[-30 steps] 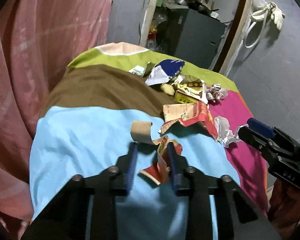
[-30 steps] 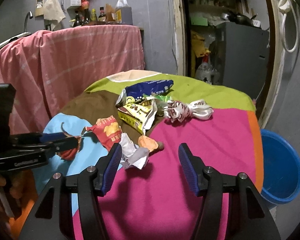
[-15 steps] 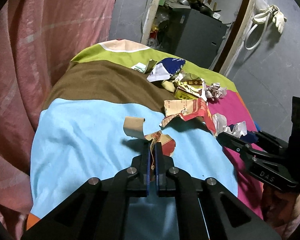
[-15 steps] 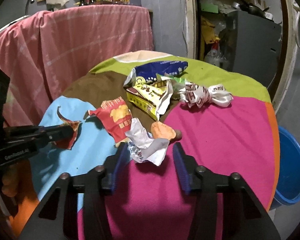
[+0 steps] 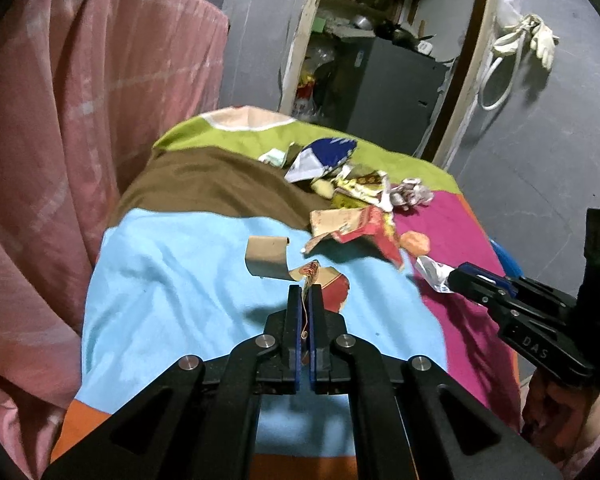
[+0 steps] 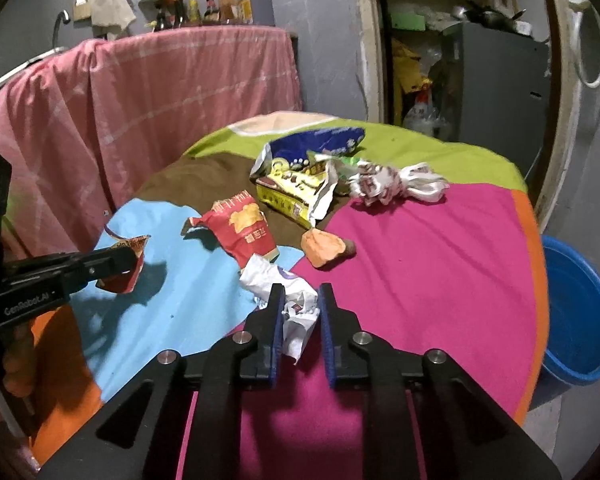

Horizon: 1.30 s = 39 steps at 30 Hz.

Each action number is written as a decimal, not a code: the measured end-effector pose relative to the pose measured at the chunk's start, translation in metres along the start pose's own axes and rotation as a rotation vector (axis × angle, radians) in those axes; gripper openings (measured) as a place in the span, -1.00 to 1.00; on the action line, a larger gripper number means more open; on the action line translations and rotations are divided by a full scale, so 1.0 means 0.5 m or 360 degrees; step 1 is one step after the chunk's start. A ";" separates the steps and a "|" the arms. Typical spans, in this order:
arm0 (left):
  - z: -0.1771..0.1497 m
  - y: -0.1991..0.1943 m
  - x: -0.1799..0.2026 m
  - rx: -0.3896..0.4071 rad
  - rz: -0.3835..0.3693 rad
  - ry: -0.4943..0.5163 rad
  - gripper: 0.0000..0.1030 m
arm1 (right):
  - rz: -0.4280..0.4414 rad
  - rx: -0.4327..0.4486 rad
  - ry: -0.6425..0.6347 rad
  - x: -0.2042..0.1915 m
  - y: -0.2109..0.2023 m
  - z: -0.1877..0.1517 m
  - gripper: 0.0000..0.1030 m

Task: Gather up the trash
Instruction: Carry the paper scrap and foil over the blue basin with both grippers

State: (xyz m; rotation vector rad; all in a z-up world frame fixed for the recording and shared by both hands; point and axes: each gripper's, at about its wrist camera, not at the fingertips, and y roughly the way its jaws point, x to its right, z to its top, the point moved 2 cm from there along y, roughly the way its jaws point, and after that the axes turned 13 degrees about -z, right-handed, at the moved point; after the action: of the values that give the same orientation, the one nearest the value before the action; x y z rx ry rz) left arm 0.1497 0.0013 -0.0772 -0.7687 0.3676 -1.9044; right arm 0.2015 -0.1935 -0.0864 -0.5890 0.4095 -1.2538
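Both hands are loaded for the blue tub (image 6: 580,320) beside the bench (image 6: 440,264): left gripper (image 5: 305,294) pinches a torn red wrapper scrap (image 5: 332,286), right gripper (image 6: 300,300), jaws just closing, squeezes crumpled white paper (image 6: 296,312), lifted off the cloth.

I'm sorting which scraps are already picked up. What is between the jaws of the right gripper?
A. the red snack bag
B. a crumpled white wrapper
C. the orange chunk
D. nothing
B: in the right wrist view the right gripper has its jaws pressed on the crumpled white wrapper, having just been closing, while the orange chunk and the red snack bag lie free on the cloth.
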 end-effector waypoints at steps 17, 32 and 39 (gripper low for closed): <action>0.095 -0.064 0.184 0.0546 -0.0152 0.0242 -0.98 | -0.0226 0.0684 0.0237 0.093 -0.232 0.051 -0.78; 0.213 -0.023 0.450 0.1015 -0.0488 0.0474 -0.98 | -0.0732 0.1276 0.0279 0.279 -0.409 0.114 -0.78; 0.225 0.110 0.528 0.0901 -0.0506 0.0498 -0.98 | -0.0913 0.1222 0.0280 0.385 -0.373 0.082 -0.78</action>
State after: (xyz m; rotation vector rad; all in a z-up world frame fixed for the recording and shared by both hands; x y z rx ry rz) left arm 0.1850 -0.2495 0.0683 -0.1543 -0.1218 -2.2812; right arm 0.1365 -0.4076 0.0666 0.0824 -0.1326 -1.8765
